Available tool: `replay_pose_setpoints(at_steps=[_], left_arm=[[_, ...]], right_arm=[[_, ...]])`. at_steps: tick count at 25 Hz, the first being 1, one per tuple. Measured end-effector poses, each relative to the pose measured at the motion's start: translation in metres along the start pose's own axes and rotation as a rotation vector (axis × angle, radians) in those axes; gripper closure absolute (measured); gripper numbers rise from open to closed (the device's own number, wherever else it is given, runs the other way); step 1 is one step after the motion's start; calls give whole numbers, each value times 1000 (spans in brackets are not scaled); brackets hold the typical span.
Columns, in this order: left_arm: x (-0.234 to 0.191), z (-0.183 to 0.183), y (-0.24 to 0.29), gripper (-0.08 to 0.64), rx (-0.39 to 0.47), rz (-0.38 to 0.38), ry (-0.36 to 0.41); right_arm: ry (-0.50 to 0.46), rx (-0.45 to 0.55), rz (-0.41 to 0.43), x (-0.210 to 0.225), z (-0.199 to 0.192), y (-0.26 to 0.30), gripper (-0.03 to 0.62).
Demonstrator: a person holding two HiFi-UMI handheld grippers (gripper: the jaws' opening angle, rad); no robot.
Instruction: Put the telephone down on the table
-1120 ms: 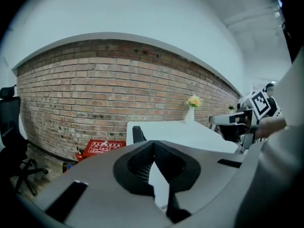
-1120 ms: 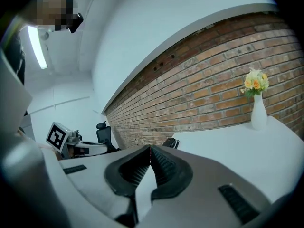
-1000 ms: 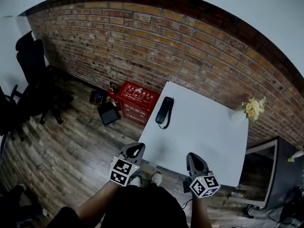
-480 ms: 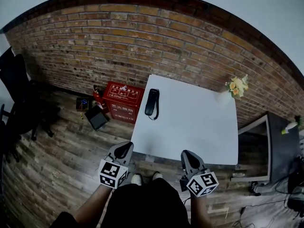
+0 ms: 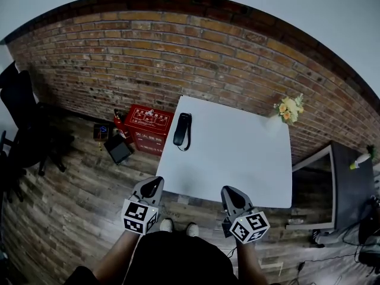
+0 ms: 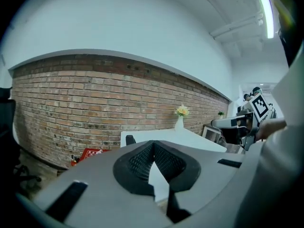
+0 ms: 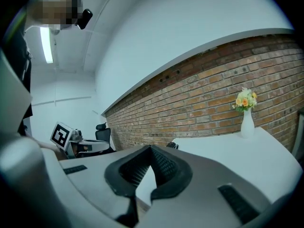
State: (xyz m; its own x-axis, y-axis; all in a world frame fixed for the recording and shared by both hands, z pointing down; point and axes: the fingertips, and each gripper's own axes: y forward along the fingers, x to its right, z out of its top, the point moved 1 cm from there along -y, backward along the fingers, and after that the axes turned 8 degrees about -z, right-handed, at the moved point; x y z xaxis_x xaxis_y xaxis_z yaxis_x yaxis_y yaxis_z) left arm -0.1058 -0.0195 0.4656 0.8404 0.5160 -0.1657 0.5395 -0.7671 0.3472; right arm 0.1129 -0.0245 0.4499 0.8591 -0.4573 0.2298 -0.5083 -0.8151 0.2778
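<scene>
At the far left edge of the white table point(image 5: 237, 165) the telephone point(image 5: 182, 129) lies flat; versus a second ago it sits further left in head view. Your left gripper point(image 5: 154, 183) and right gripper point(image 5: 230, 193) hover short of the near edge, fingers point(image 6: 138, 162) pinched together, nothing between. Gripper views hide most of the telephone. Brick wall point(image 5: 178, 58), plank floor point(image 5: 77, 189), red crate point(image 5: 146, 122), flower vase point(image 5: 288, 107).

The table point(image 5: 237, 159) is smooth, matt white; the telephone point(image 5: 181, 128) at its ten o'clock looks like black plastic. The wall point(image 5: 178, 58) is rough brick, the floor point(image 5: 65, 195) grained wood planks.
</scene>
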Motion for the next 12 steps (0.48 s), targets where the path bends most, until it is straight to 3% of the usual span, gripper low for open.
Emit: replay_pose_setpoints(at_steps=[12], left_arm=[[2,0,14,546,14,24,-50]], right_arm=[[7,-10,-15,21,-4,-7,571]])
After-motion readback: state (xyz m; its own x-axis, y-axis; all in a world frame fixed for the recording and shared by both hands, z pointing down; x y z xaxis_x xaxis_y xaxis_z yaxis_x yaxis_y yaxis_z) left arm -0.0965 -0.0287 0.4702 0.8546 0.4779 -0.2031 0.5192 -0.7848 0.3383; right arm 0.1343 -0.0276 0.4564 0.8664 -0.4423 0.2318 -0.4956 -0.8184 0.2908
